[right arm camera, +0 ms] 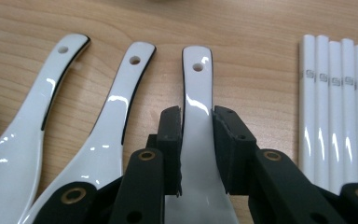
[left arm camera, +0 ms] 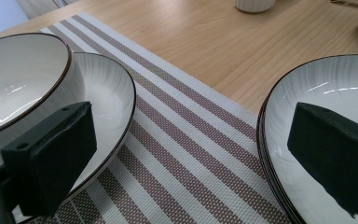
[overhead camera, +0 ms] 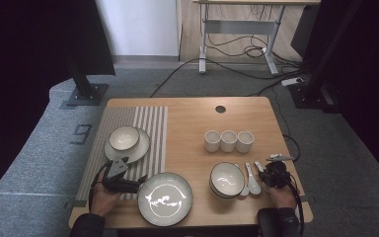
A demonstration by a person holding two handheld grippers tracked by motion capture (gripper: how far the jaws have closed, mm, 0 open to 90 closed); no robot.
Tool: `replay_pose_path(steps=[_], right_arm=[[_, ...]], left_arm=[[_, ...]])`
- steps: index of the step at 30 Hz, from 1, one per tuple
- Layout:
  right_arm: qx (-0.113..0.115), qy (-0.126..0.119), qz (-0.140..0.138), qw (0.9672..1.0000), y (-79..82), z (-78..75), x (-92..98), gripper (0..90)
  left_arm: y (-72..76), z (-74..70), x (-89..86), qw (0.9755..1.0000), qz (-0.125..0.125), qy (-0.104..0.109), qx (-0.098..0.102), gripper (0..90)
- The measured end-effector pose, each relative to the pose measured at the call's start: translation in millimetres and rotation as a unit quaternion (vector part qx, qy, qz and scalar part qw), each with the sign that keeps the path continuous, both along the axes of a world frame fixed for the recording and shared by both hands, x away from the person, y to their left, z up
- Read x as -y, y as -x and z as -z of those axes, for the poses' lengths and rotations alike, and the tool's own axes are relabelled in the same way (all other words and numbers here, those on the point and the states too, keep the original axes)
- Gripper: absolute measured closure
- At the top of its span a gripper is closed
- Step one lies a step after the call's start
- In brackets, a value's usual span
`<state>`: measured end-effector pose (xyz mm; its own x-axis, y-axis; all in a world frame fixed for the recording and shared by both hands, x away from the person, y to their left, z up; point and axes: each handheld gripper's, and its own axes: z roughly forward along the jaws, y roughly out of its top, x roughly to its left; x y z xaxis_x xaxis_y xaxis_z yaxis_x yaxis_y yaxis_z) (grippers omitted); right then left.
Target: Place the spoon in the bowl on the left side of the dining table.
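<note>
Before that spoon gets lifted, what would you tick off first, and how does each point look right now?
1. Right hand-held gripper pads against both sides of the rightmost spoon handle: ok.
2. Grip sits mid-handle, not at the tip: ok.
3. Neighbouring middle spoon outside the jaws: ok.
4. White sticks apart from the gripper: ok.
5. Left hand-held gripper open, holding nothing, over the striped mat between the dishes: ok.
6. Grip firm enough to lift: cannot tell.
</note>
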<state>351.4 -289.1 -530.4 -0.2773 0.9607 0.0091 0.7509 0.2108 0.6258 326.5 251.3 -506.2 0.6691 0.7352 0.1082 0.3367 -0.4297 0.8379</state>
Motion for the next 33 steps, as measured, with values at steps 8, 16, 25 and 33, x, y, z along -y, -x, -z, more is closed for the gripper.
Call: replay_pose_path(steps=[8,16,25,33], right_arm=[[0.012,-0.008,-0.003,0.9999,2.9,-6.0,-0.3,73.1],[0.028,-0.018,-0.005,0.9994,6.2,-13.8,0.0,73.3],[0.044,-0.025,-0.005,0.9987,9.5,-21.8,0.4,73.4],[0.060,-0.028,-0.006,0.9978,10.8,-32.6,0.1,73.5]], left_arm=[[0.2,-0.5,0.5,1.0000,0.000,0.001,-0.002,1.1],[0.0,-0.9,1.3,1.0000,0.001,0.004,-0.005,1.4],[0.1,-1.9,2.1,1.0000,0.002,0.005,-0.006,1.9],[-0.4,-3.5,2.6,0.9999,-0.002,0.011,-0.013,2.4]])
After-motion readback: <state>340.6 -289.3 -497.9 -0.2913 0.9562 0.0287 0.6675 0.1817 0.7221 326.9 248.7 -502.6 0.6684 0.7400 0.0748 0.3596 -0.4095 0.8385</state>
